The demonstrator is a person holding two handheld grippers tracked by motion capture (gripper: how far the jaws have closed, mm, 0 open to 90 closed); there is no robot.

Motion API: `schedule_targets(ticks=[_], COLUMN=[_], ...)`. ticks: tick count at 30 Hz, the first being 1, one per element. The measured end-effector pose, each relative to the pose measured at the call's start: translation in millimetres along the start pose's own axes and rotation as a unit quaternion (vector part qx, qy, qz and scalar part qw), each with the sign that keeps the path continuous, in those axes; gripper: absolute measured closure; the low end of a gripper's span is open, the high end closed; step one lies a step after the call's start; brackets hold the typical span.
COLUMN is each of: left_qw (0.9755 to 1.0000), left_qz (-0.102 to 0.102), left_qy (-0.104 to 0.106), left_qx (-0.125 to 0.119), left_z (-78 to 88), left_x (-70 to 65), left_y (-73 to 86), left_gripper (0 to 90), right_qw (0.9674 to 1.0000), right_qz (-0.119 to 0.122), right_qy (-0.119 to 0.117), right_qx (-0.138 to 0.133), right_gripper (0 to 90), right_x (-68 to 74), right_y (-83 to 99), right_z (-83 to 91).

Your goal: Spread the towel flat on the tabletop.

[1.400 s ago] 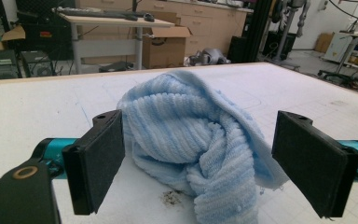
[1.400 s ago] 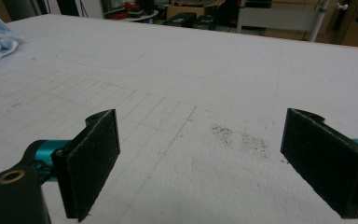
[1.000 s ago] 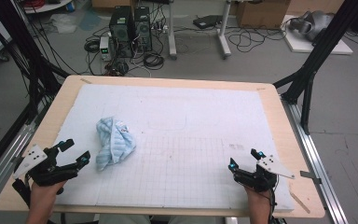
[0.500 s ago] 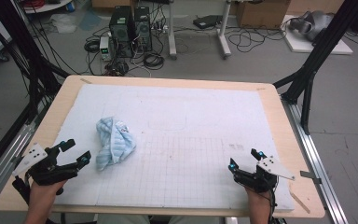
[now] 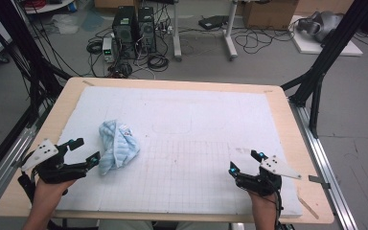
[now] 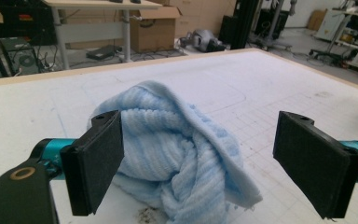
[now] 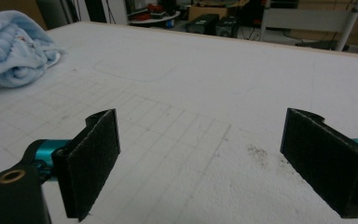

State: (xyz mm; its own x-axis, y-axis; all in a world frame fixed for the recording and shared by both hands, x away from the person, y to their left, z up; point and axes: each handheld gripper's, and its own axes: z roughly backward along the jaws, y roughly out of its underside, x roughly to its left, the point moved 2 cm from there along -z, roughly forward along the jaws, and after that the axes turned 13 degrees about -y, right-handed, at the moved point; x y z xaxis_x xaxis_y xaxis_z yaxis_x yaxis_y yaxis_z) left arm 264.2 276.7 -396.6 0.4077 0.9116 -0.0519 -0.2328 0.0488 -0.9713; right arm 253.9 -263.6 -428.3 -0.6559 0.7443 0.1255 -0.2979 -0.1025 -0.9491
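The towel [image 5: 119,146] lies on the mat [image 5: 211,124] at your left, just before your left gripper [image 5: 86,151]; your right gripper [image 5: 245,162] is well apart.

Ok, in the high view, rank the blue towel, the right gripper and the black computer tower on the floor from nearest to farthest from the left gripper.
1. Blue towel: just beyond the left gripper.
2. Right gripper: across the table's near edge.
3. Black computer tower: on the floor past the table's far edge.

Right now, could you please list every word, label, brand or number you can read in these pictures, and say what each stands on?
None can be read.
The towel carries a small patch with reddish marks, too small and blurred to read.
The mat bears only a drawn grid and faint outlines, no lettering.
The left gripper and right gripper, both open, show no markings.
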Motion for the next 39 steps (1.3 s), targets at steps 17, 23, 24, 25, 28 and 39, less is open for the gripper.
schedule_targets(ticks=[17,23,24,25,28,39], left_qw=[0.9930,0.9876,0.9873,0.9868,0.9884,0.9880], left_qz=[-0.060,-0.072,-0.073,-0.079,-0.081,-0.060], left_qy=[-0.009,-0.015,-0.014,-0.010,0.011,0.115], left_qx=[0.102,0.139,0.140,0.141,0.127,0.085], left_z=[-71.7,-80.8,-81.4,-81.1,-80.1,-71.9], left_x=[-35.0,-34.8,-34.3,-33.7,-34.5,-53.3], left_y=[0.8,8.4,8.8,8.8,8.0,-7.3], left_gripper=[21.4,43.6,51.1,51.1,79.0,82.1], right_qw=[0.9997,0.9996,0.9996,0.9996,0.9996,0.9995], right_qz=[0.010,0.009,0.008,0.008,0.006,-0.002], right_qy=[-0.016,-0.019,-0.020,-0.020,-0.021,-0.023], right_qx=[0.016,0.018,0.018,0.018,0.020,0.021], right_gripper=[11.0,11.0,11.0,11.0,11.0,11.1], right_x=[10.2,10.5,11.3,11.3,11.5,10.3], right_y=[-6.1,-7.5,-7.8,-7.8,-7.0,-3.9], right_z=[-4.2,-5.9,-6.5,-6.5,-8.3,-9.9])
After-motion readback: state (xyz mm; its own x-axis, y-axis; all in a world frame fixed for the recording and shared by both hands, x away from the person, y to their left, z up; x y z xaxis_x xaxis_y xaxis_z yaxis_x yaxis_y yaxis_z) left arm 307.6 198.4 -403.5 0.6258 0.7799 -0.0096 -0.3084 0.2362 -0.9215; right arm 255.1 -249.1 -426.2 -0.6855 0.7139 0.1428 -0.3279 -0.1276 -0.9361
